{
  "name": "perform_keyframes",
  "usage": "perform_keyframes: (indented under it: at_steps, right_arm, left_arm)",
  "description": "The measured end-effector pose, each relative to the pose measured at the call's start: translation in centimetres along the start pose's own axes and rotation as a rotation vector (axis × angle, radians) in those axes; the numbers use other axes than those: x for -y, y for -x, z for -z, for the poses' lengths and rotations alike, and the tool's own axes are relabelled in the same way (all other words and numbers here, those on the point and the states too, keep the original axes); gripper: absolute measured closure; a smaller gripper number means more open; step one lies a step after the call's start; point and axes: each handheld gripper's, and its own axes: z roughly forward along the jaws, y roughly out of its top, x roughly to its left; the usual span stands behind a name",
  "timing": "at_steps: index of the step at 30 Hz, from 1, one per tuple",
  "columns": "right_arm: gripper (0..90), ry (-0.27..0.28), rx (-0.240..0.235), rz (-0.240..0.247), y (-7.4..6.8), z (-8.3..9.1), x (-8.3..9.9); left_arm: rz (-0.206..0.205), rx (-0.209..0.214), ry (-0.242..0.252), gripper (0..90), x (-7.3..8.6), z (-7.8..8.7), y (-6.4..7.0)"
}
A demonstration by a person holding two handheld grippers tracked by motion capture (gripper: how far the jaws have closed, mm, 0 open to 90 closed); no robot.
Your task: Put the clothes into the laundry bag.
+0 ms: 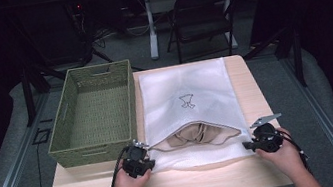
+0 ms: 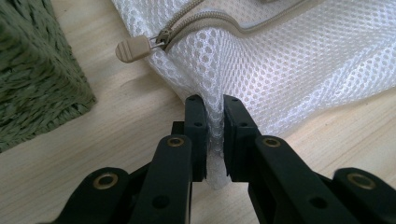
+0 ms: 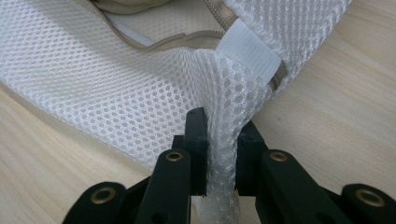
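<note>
Both tongs are clamped on the same thing: our left gripper [image 1: 146,166] pinches the near left corner of the white mesh laundry bag [image 1: 186,98], and our right gripper [image 1: 249,145] pinches the near right corner, mesh bunched between the jaws. Going big to small, the wooden table [image 1: 219,181] fills the middle of the high view, with the green woven basket [image 1: 94,116] at its left, just beside the bag in the centre. Beige clothing [image 1: 196,134] peeks from the bag's open zipper, and the beige zipper pull [image 2: 132,48] sits upper left in the left gripper view.
</note>
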Motion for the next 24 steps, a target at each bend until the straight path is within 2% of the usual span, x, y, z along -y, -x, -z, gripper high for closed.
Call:
perform_keyframes:
  at_steps: [2,6,9,16,20,21,24]
  right_arm:
    - [79.1,-0.002,0.002,0.002,0.0,0.0,0.0]
    - [79.8,-0.009,0.000,0.004,-0.1,0.1,-0.1]
    - [80.2,-0.019,0.022,0.017,-0.2,0.1,-0.1]
    - [80.9,-0.023,0.052,0.050,-0.8,0.3,-0.4]
    - [81.4,-0.018,0.048,0.056,-0.9,0.6,-0.7]
    - [81.5,-0.019,0.049,0.058,-1.0,0.6,-0.8]
    - [81.6,-0.018,0.047,0.057,-1.1,0.7,-1.0]
  left_arm:
    - [0.015,0.000,0.004,82.2,0.0,0.0,0.0]
    - [0.017,0.013,-0.002,82.7,-0.1,0.2,-0.4]
    - [0.015,0.024,-0.003,82.9,-0.1,0.4,-0.5]
    - [-0.011,0.011,0.010,83.4,-0.5,0.9,-0.1]
    - [-0.033,0.007,0.005,83.7,-0.9,1.1,0.0]
    - [-0.026,0.008,0.005,83.7,-1.0,1.1,0.2]
    - [-0.037,0.006,-0.003,83.8,-1.2,1.2,0.2]
